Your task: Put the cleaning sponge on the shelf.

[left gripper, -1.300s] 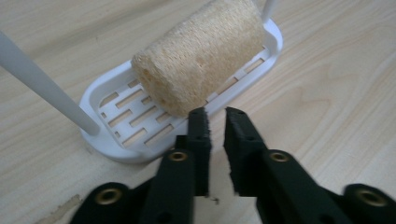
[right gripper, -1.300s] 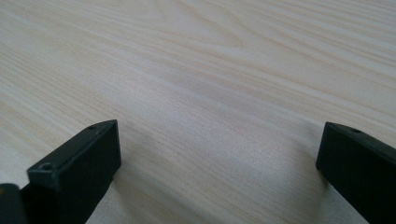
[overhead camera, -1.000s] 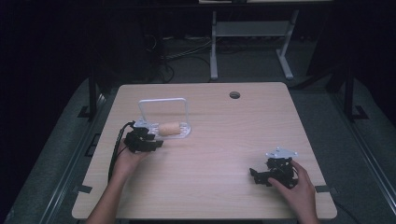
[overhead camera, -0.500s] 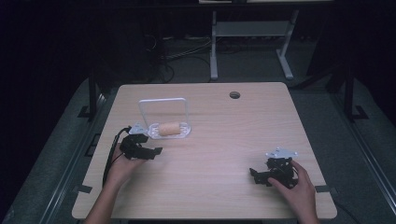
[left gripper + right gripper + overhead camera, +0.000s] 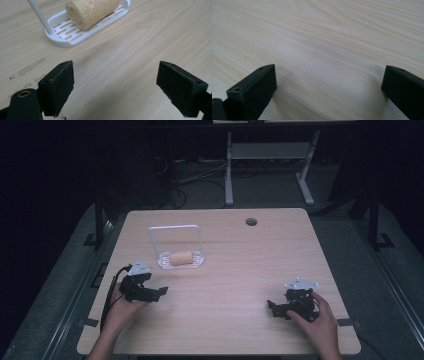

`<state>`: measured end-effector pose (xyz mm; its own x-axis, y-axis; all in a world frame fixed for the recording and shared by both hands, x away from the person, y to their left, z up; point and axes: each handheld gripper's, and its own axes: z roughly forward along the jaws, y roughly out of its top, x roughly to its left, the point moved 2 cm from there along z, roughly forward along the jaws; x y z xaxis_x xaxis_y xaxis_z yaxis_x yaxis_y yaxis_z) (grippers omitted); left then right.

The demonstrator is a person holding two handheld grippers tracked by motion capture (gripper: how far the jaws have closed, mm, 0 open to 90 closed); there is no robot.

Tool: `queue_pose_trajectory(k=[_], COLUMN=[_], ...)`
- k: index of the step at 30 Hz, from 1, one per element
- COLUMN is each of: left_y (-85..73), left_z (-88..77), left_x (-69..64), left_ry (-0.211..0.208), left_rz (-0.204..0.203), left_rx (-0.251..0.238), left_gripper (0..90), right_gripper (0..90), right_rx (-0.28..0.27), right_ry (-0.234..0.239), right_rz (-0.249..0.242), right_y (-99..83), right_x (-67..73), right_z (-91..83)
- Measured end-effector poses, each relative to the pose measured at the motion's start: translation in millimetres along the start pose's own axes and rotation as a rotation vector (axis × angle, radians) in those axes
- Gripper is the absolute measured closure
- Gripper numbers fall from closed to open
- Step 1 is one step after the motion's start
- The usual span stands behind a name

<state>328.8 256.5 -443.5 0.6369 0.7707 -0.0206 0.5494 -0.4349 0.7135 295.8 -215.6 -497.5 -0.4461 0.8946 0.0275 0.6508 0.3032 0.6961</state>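
A: Report the position of the tan, rough-textured cylindrical sponge roll.

B: It lies on its side in the white slotted plastic tray, which carries a tall white hoop handle along its far edge. The tray sits on the left half of the pale wood-grain table, toward the middle of its depth.

A: Relation to the left gripper?

B: The left gripper rests on the table nearer the person and to the left of the tray, apart from it. In the left gripper view, the roll and tray lie ahead of the jaws and left of centre, with bare wood between. The jaws stand wide apart, holding nothing.

A: Right gripper?

B: It is held low over the table's near right corner, well apart from the tray. Its jaws stand wide apart, with bare table between them.

A: Hands?

B: The left hand and the right hand each grip a gripper body from the near edge.
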Motion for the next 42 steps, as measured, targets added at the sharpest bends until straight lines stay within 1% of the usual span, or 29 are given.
queue_pose_trajectory(k=[3,5,8,13,15,21,24,28,37,42], left_y=[-6.1,-9.3,-12.7,-18.9,-23.0,-35.4,-41.1,-47.4,-55.6,-61.0], left_z=[-2.4,-3.7,-6.5,-10.6,-12.4,-15.9,-16.5,-16.1,-14.1,-10.4], left_x=[-2.1,-3.3,-4.6,-7.2,-8.2,-10.6,-11.8,-13.8,-15.1,-14.9], left_ry=[-0.002,-0.002,0.015,0.022,0.025,0.030,0.046,0.054,0.045,0.038], left_rz=[-0.005,0.000,0.015,0.020,0.024,0.014,0.017,0.017,0.008,0.008], left_rx=[-0.015,-0.018,-0.026,-0.030,-0.027,-0.024,-0.017,-0.013,-0.003,0.012], left_gripper=[13.3,13.3,13.1,13.0,13.0,13.0,13.0,13.0,13.0,13.0], right_gripper=[0.0,0.0,0.0,0.0,0.0,0.0,0.0,0.0,0.0,0.0], right_rx=[0.000,0.000,0.000,0.000,0.000,0.001,0.000,0.000,0.000,0.000], right_ry=[0.000,0.000,0.000,0.000,0.000,0.000,0.000,0.000,0.000,0.001], right_rz=[0.000,0.000,0.000,0.000,0.000,0.002,0.001,0.001,0.001,0.002], right_y=[0.0,0.0,0.0,0.0,0.0,0.0,0.0,0.0,0.0,0.1], right_x=[0.0,0.0,0.0,0.0,0.0,0.2,0.1,0.1,0.1,0.2], right_z=[0.0,0.0,0.0,0.0,0.0,-0.1,0.0,0.0,0.0,-0.1])
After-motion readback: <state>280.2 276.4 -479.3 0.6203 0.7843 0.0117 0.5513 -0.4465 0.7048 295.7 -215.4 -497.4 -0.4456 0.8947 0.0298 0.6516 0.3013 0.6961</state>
